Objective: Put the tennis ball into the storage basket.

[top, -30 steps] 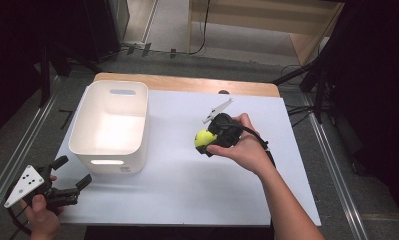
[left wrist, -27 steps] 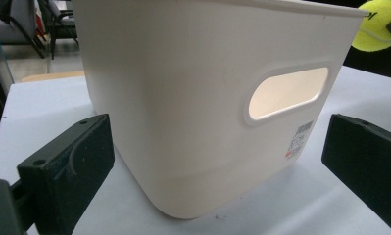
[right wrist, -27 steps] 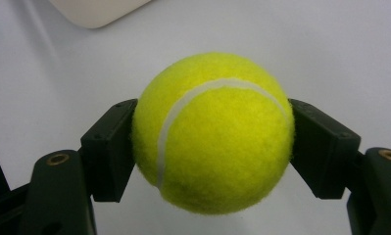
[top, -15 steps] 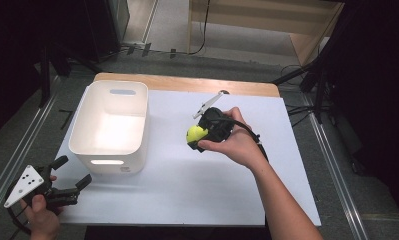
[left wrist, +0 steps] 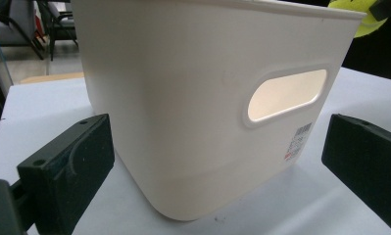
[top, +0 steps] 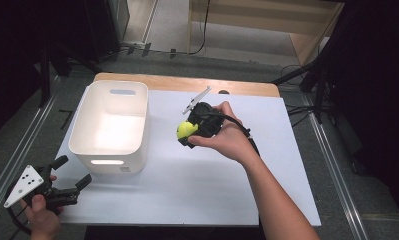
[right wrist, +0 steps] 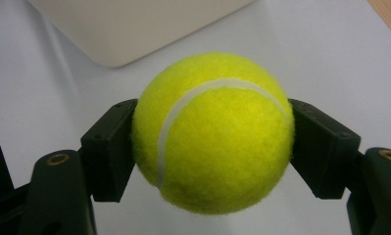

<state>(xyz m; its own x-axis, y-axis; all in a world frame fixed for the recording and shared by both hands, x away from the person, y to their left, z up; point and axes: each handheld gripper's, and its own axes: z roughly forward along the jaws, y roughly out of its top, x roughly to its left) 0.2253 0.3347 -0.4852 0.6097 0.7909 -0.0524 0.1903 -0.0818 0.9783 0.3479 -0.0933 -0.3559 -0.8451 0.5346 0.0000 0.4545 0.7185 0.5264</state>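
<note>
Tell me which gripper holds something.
The right gripper, clamped on the tennis ball; the left gripper sits open, empty, near the white bin.

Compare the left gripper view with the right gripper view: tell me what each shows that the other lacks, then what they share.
Left gripper view alone: the left gripper, jaws wide apart with nothing between them, the bin's handle slot, and a barcode sticker low on that wall.

Right gripper view alone: the right gripper, shut on the tennis ball at both sides, with the ball's white seam facing the camera.

Both: the white bin, the white tabletop, and the ball itself, which peeks in yellow at the top right corner of the left gripper view.
</note>
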